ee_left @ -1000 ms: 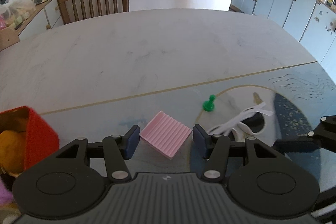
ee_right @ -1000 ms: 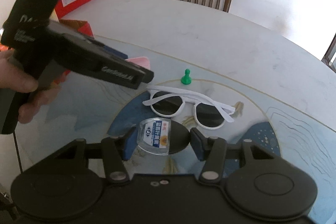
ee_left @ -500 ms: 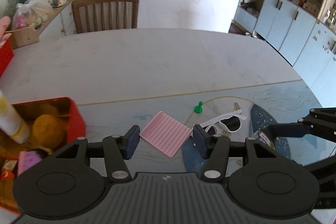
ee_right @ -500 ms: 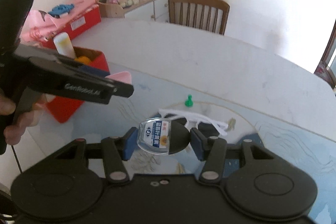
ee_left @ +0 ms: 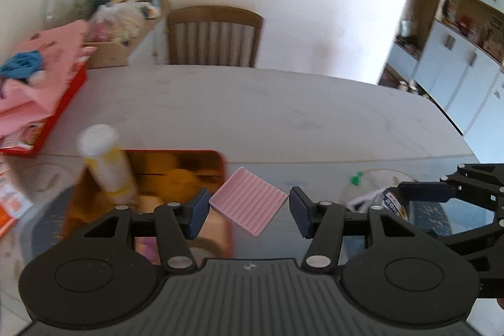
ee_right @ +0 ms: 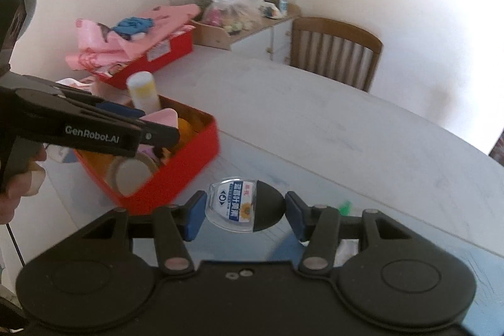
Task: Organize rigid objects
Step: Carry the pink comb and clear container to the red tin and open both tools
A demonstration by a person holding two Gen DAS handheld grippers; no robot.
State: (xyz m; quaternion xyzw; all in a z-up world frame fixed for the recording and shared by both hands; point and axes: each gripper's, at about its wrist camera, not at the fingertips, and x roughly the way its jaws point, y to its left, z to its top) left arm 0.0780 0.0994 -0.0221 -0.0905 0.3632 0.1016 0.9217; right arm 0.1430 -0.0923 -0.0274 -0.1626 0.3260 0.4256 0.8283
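My left gripper (ee_left: 249, 211) is shut on a pink ribbed tray (ee_left: 249, 203) and holds it in the air beside the right rim of the red box (ee_left: 224, 166). In the right wrist view the pink tray (ee_right: 162, 117) hangs over the red box (ee_right: 176, 175). My right gripper (ee_right: 241, 214) is shut on a clear and black case with a blue label (ee_right: 244, 203), held above the table right of the box. The box holds a white and yellow bottle (ee_right: 143, 92), a tape roll (ee_right: 130, 175) and orange things.
A green pawn (ee_left: 356, 178) and white sunglasses (ee_left: 362, 200) lie on the table at the right. A second red bin with pink cloth (ee_right: 138, 48) stands at the far left. A wooden chair (ee_left: 214, 35) stands behind the table. An orange packet (ee_left: 9, 200) lies left.
Both grippers have lifted and swung left toward the red box, each carrying its object. The box has come into full view; the sunglasses and pawn have slid to the right.
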